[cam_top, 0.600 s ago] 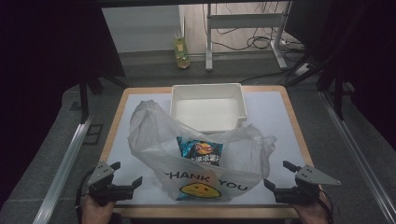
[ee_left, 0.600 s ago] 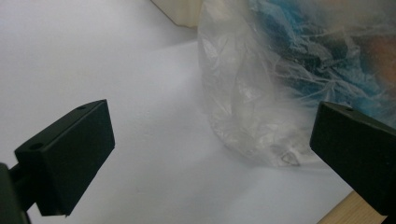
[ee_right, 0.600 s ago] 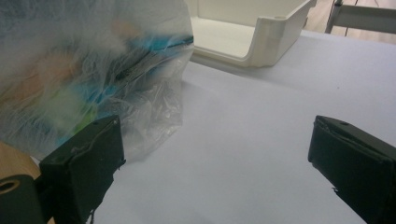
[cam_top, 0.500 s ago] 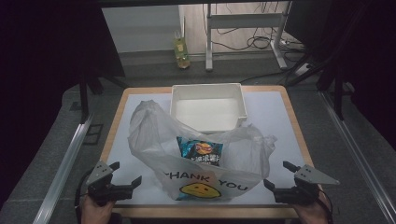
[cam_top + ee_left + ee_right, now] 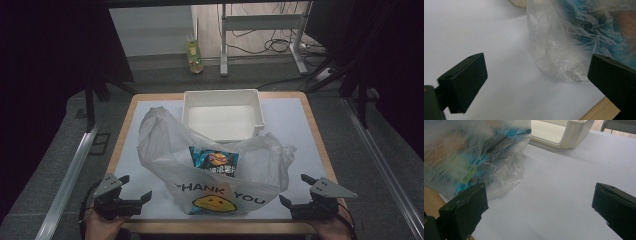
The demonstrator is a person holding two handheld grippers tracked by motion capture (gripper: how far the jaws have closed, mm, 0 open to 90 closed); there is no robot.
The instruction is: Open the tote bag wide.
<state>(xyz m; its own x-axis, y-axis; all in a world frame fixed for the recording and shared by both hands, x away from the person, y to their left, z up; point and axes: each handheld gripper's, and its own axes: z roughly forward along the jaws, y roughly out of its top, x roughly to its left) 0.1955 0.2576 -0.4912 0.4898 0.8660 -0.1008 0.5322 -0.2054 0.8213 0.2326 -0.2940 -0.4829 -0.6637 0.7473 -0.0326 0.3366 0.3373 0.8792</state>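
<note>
A thin, see-through plastic bag (image 5: 215, 170) printed with "THANK YOU" and a yellow face is seen lying crumpled on the white sheet (image 5: 292, 125) that covers the wooden table (image 5: 320, 145), at the middle of the near half. A blue snack packet (image 5: 215, 161) is seen through the film inside it. Just behind the bag, touching its far folds, a white rectangular bin (image 5: 222, 114) is set. The left gripper (image 5: 131, 190) is held low at the near left corner, its jaws spread wide with nothing between them; the bag's edge is seen just ahead of them in the left gripper view. The right gripper (image 5: 296, 192) is held at the near right corner, likewise wide apart and gripping nothing, just beside the bag.
</note>
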